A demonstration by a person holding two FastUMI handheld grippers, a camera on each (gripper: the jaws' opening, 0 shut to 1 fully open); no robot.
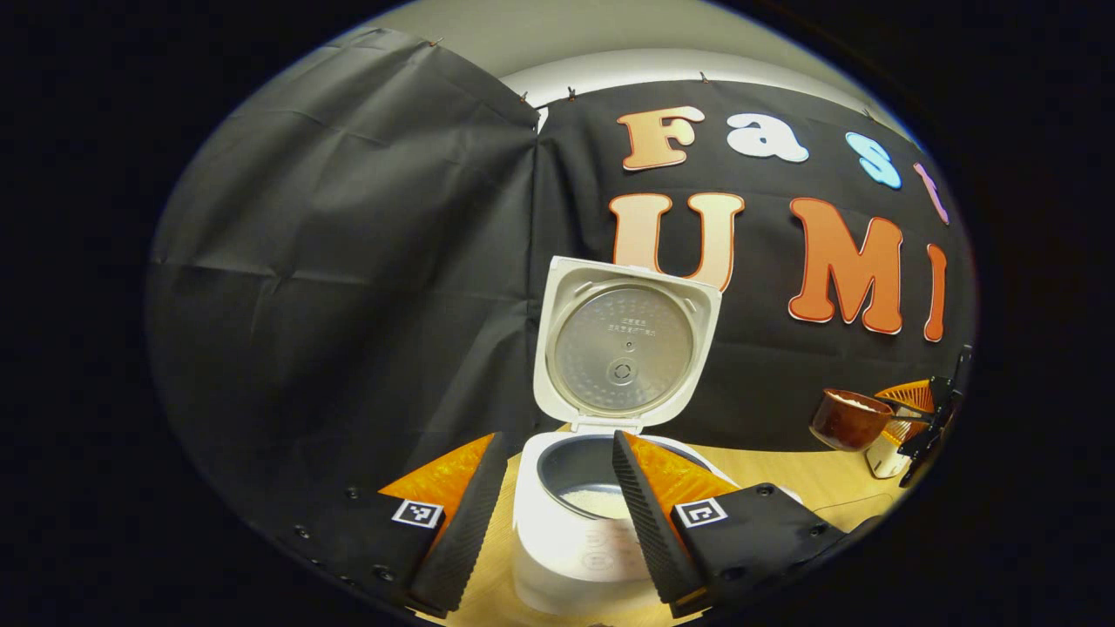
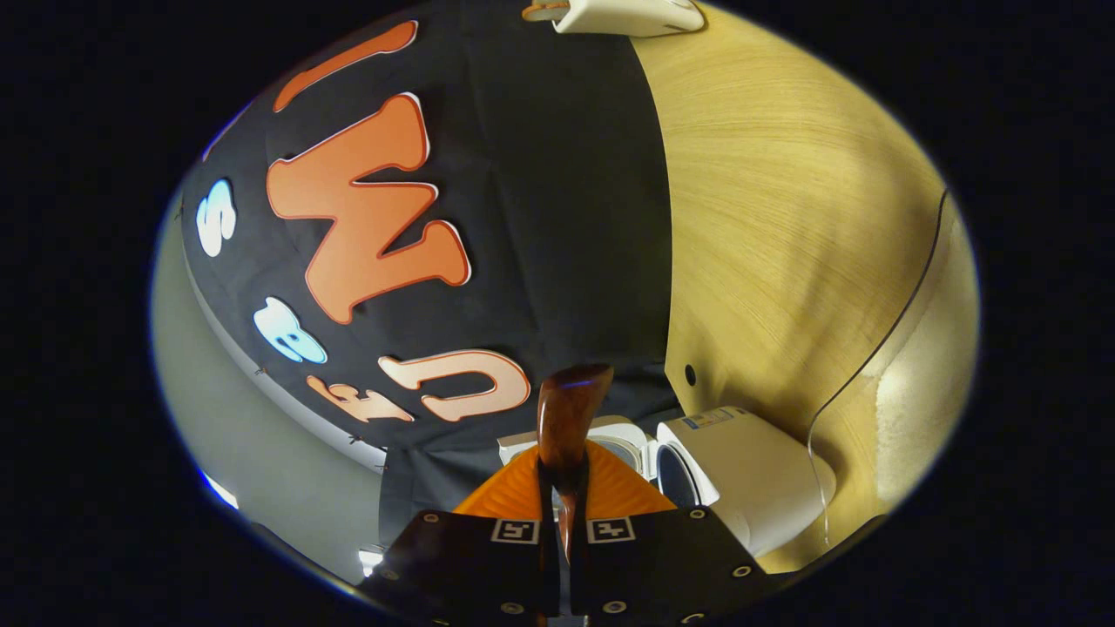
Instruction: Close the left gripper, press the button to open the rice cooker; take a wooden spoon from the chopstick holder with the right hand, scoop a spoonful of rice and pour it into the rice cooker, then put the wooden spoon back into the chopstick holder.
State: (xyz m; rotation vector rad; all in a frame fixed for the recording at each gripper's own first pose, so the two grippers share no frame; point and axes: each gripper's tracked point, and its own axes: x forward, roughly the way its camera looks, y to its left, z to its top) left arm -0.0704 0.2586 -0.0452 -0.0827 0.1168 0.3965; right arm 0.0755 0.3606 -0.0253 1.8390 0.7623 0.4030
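The white rice cooker (image 1: 566,549) stands just beyond my left gripper (image 1: 557,437), its lid (image 1: 625,347) raised upright. White rice lies in its grey pot (image 1: 585,488). The left fingers (image 1: 462,514) stand wide apart with nothing between them. At the far right the wooden spoon (image 1: 848,420) hangs above the table with white rice in its bowl, held by my right gripper (image 1: 915,409). In the right gripper view, which is rolled on its side, the right gripper (image 2: 564,466) is shut on the spoon's handle (image 2: 568,409). Beyond it are the cooker (image 2: 749,475) and its open lid (image 2: 614,435).
The wooden table (image 2: 784,218) carries a white container (image 1: 887,457) just under the right gripper, at the far right of the left gripper view. Another white object (image 2: 627,13) lies at the table's far end in the right gripper view. Black cloth walls stand behind the cooker.
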